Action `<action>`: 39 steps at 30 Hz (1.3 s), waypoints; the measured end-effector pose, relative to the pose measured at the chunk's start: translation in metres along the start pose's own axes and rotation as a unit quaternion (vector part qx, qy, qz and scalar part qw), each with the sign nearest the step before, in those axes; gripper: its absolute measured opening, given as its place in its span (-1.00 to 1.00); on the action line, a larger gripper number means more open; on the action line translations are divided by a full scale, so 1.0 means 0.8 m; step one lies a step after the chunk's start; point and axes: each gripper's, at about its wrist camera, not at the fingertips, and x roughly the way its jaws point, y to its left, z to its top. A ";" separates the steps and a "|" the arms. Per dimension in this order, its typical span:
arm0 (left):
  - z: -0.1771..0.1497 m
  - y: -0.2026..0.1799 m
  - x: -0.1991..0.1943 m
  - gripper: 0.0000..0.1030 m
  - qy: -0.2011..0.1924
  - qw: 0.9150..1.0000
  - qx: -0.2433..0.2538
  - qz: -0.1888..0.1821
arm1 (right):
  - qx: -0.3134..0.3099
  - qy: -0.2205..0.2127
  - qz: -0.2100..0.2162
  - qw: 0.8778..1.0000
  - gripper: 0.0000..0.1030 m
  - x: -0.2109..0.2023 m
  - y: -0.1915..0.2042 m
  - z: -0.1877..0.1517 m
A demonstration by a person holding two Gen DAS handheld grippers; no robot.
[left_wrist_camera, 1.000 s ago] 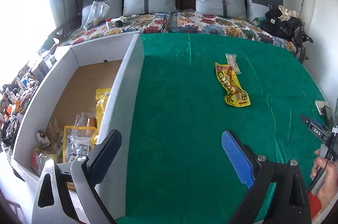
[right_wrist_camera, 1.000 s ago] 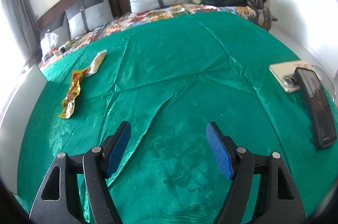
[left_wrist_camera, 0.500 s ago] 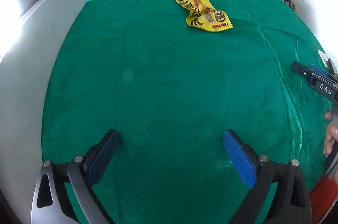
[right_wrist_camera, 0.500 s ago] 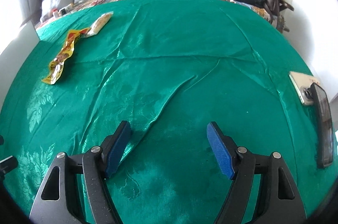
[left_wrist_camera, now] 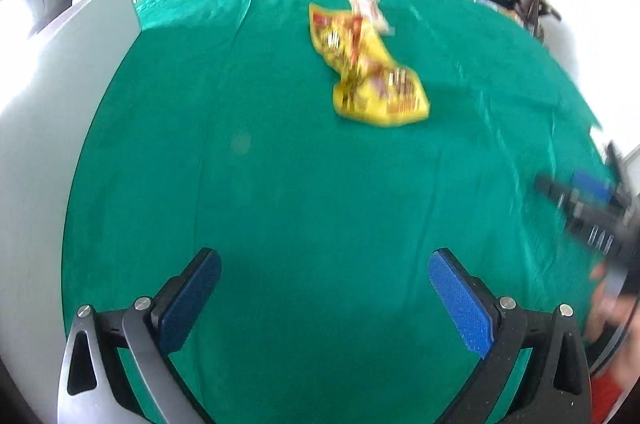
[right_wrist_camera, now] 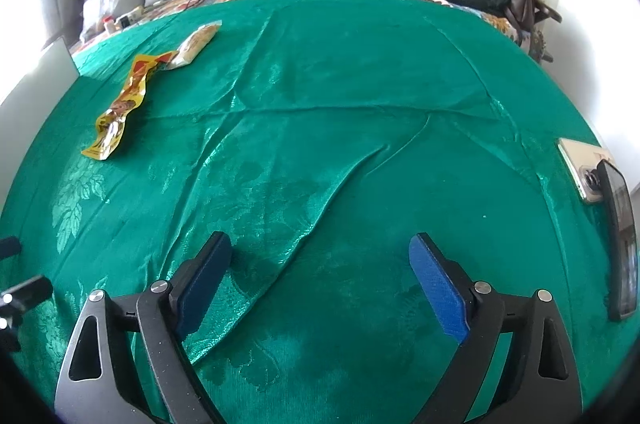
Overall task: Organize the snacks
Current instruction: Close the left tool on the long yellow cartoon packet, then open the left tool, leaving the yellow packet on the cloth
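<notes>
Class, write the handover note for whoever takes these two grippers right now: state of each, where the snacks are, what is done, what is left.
Left gripper: open, empty, above the green cover.
Right gripper: open, empty.
Yellow snack packet and small clear packet lie touching on the cover, ahead of the left gripper.
White box stands at the left edge; its inside is not visible.
Left: both packets ungrasped.

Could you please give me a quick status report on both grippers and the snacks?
Left gripper open, empty. Right gripper open, empty. Yellow snack packet and small pale packet lying on green bedspread. Nothing in the way.
</notes>
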 end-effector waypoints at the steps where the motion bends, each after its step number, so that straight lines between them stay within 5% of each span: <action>1: 0.017 0.000 -0.002 0.99 -0.008 1.000 -0.009 -0.011 | 0.000 0.000 0.000 1.000 0.81 0.000 0.000 0.000; 6: 0.106 -0.011 0.017 0.99 -0.020 0.997 -0.030 -0.066 | 0.000 0.000 0.000 1.000 0.81 0.000 0.001 0.000; 12: 0.156 -0.033 0.078 0.99 0.016 1.000 -0.006 -0.017 | 0.000 0.000 0.000 1.000 0.82 0.000 0.000 0.000; 15: 0.159 -0.040 0.114 0.99 0.043 0.998 0.008 0.048 | 0.000 0.000 0.000 1.000 0.82 0.000 0.001 0.000; 18: 0.156 -0.036 0.117 0.98 0.018 0.998 0.010 0.052 | 0.000 0.000 0.000 1.000 0.82 0.000 0.001 0.001; 19: 0.153 -0.031 0.113 0.82 0.008 0.998 0.005 0.057 | 0.000 0.000 0.000 1.000 0.82 0.000 0.001 0.001; 21: 0.146 -0.020 0.101 0.17 -0.016 0.998 -0.002 0.061 | 0.000 0.000 0.000 1.000 0.83 0.000 0.000 0.002; 26: 0.121 0.022 0.080 0.04 -0.014 0.996 -0.023 0.088 | 0.000 0.000 0.000 1.000 0.83 0.000 0.001 0.002; 33: 0.077 0.079 0.051 0.07 -0.016 0.992 -0.060 0.113 | 0.000 0.000 0.000 1.000 0.83 0.001 0.001 0.002; 39: 0.064 0.112 0.054 0.93 -0.031 0.988 -0.079 0.125 | 0.000 0.000 0.000 1.000 0.83 0.001 0.001 0.002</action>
